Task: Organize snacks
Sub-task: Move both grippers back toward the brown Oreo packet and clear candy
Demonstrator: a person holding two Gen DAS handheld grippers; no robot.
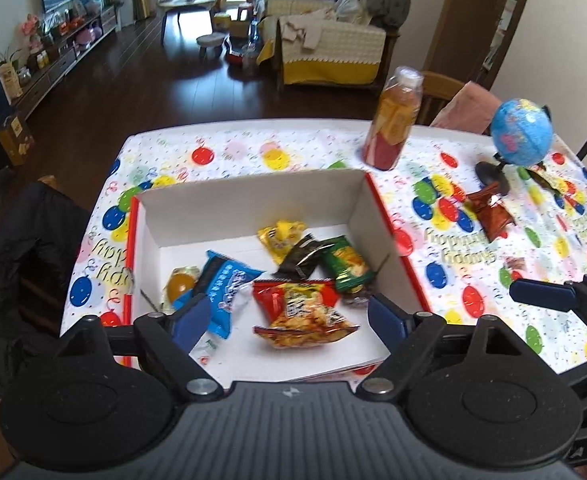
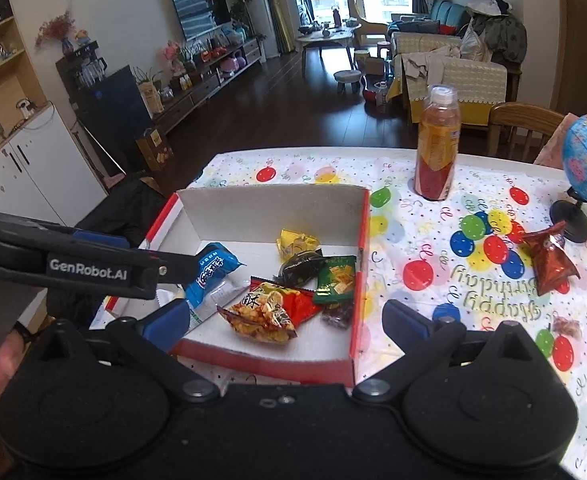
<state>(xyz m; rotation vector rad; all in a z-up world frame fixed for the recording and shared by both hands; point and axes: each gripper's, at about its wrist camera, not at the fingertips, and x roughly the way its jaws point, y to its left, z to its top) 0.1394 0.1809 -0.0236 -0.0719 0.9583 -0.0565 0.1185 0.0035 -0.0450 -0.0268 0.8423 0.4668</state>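
Balloon-print tablecloth under open box; most snacks inside, red-brown packet outside near globe base; left gripper and right gripper both spread, empty; next: right gripper approaches packet squarely, pinches mid-body, avoids globe.

A matt white cardboard box with glossy red outer walls is seen on a smooth, printed plastic tablecloth. Inside the box, crinkled glossy foil snack packets are seen. Beside the box, a clear plastic bottle is seen, and beyond it a glossy globe on a matt black base. Padded matt blue fingertips are carried on matt black plastic gripper arms.
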